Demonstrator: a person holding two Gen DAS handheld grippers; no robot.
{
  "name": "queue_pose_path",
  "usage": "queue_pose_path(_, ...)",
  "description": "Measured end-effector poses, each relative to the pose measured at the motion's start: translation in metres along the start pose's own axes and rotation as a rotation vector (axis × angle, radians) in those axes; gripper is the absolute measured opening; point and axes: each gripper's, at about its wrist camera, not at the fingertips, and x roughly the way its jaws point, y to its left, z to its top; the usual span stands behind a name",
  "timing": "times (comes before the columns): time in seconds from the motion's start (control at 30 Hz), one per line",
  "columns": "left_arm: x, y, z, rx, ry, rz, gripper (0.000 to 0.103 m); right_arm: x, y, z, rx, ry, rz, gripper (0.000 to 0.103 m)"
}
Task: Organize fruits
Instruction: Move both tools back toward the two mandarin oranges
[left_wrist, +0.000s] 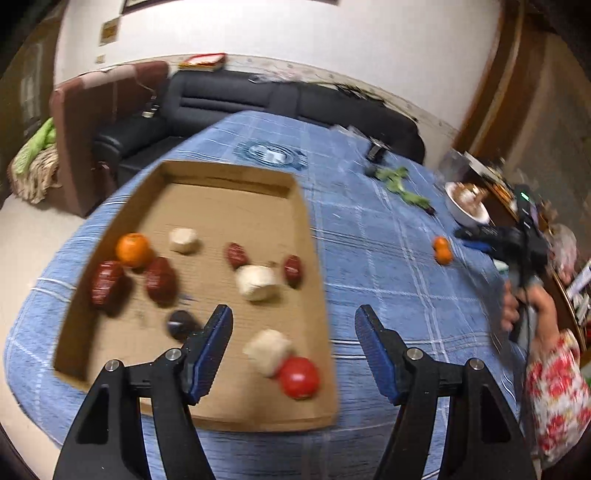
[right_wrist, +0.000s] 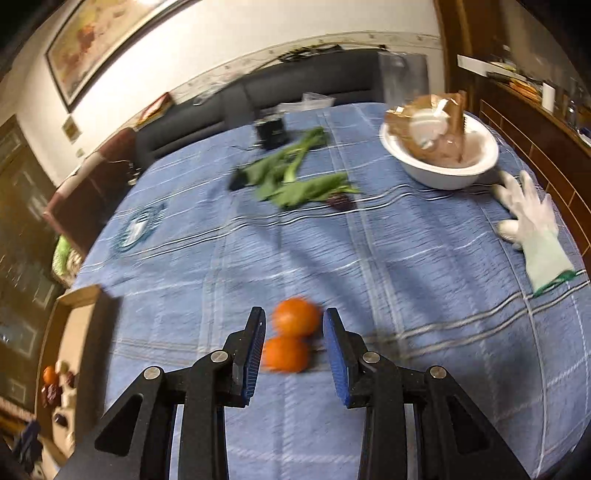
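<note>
Left gripper (left_wrist: 293, 343) is hovering over the near end of the cardboard tray (left_wrist: 310, 229), jaws standing wide apart, nothing between them. Just beyond its fingers a red tomato (left_wrist: 299, 376) is sitting in the tray's near right corner, touching a pale beige chunk (left_wrist: 267, 350). A dark round piece (left_wrist: 181, 325) is lying beside the left finger. Further in, another pale chunk (left_wrist: 256, 282) is sitting mid-tray, a third (left_wrist: 183, 240) toward the left. Four dark red fruits are scattered around them: two big ones (left_wrist: 107, 282) (left_wrist: 160, 279) on the left, two smaller (left_wrist: 236, 254) (left_wrist: 293, 270) near the middle. An orange (left_wrist: 133, 249) is resting against the big red ones.

Right gripper (right_wrist: 294, 341) is hanging over the blue checked tablecloth (right_wrist: 424, 258), jaws partly apart and lined up on two oranges (right_wrist: 291, 336) that are touching each other, well clear of the tray. Motion blur; pads appear just off the fruit, not pressing on it. In the left wrist view a hand (left_wrist: 517, 306) is gripping that tool at the right table edge.

Further out: leafy greens (right_wrist: 291, 177), a white bowl (right_wrist: 443, 166) with crumpled wrappers, a white glove (right_wrist: 532, 225) lying flat on the cloth, a dark sofa (left_wrist: 229, 99) behind the table.
</note>
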Motion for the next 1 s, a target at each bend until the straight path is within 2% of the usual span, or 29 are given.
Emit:
queue_pose_path(0.1,0.005,-0.017,-0.002,0.038,0.014,-0.01,0.068,0.025,-0.002,0.01,-0.002,0.05,0.007,0.035)
queue_pose_path(0.2,0.007,-0.028,-0.003,0.066,0.022,-0.006,0.068,0.048,0.006,0.011,-0.015,0.11,0.059,0.038)
queue_pose_path(0.27,0.009,-0.03,-0.003,0.072,0.026,-0.001,0.068,0.051,0.017,0.007,-0.067,0.104,0.059,0.038)
queue_pose_path(0.4,0.013,-0.027,-0.003,0.063,0.04,0.006,0.068,0.038,0.046,-0.012,-0.204,0.107,0.136,0.038)
queue_pose_path(0.47,0.014,-0.027,-0.003,0.064,0.044,0.001,0.068,0.024,0.054,-0.02,-0.244,0.116,0.244,0.038)
queue_pose_path(0.53,0.015,-0.029,-0.003,0.073,0.048,0.002,0.068,0.014,0.05,-0.022,-0.215,0.156,0.383,0.038)
queue_pose_path(0.57,0.016,-0.029,-0.003,0.075,0.05,0.001,0.068,0.006,0.043,-0.022,-0.185,0.143,0.413,0.038)
queue_pose_path(0.67,0.021,-0.034,-0.004,0.082,0.061,-0.003,0.068,-0.008,0.021,-0.02,-0.094,0.08,0.379,0.038)
queue_pose_path(0.77,0.027,-0.04,-0.005,0.089,0.076,-0.008,0.068,-0.008,0.007,-0.026,-0.075,0.039,0.244,0.038)
queue_pose_path(1.0,0.042,-0.063,0.003,0.131,0.081,-0.007,0.068,0.015,0.02,-0.043,-0.109,0.06,0.215,0.038)
